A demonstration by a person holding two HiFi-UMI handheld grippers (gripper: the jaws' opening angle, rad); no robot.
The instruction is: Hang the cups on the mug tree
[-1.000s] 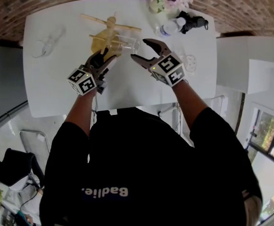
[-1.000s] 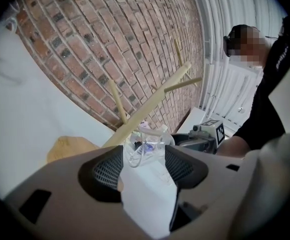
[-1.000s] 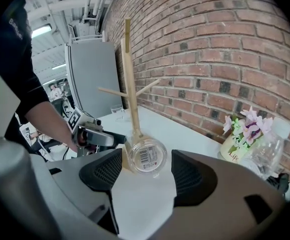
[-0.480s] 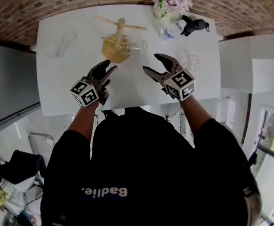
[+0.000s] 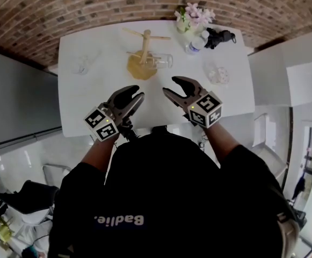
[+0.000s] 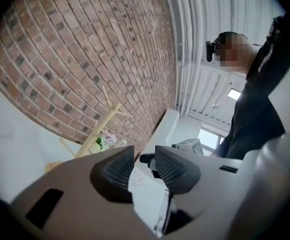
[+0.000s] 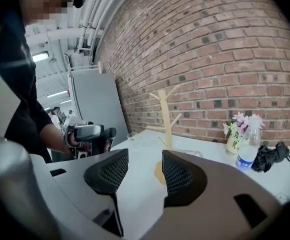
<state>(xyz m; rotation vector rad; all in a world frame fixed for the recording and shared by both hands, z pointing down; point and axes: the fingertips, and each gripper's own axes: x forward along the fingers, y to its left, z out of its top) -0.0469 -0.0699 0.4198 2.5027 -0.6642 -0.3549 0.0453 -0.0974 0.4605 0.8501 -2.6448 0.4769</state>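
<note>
- My left gripper (image 5: 135, 93) hangs above the near edge of the white rectangular counter (image 5: 107, 42). Its dark ribbed jaws have just been closing and stand a narrow gap apart, with nothing between them.
- My right gripper (image 5: 170, 86) is beside it, not touching it. Its jaws have just been closing too, but the gap is wider, and they are also empty.
- The pale wooden mug tree with a round base (image 5: 145, 48) stands upright at the far middle of the counter, well apart from both grippers. In the left gripper view, my own jaw cuts off all but its upper post and pegs (image 6: 102, 126).
- One clear glass cup (image 5: 162, 61) lies sideways just right of the tree's post. I cannot tell whether it hangs on a low peg or rests against the base.
- A second clear glass cup (image 5: 83, 64) sits on the counter's far left and a third clear glass cup (image 5: 218, 74) on its right. Both are so transparent that their outlines blur, and I cannot tell whether they are upright or tipped.
- At the far right corner a vase of pink flowers (image 5: 193, 18), a clear plastic water bottle (image 5: 195, 44) and a black bundle (image 5: 220, 36) stand close together. I cannot make out what the bundle is.
- A red brick wall (image 7: 209, 44) rises behind the counter.
- My dark-clothed torso (image 5: 161, 198) fills the lower head view and hides part of the counter's near edge.
</note>
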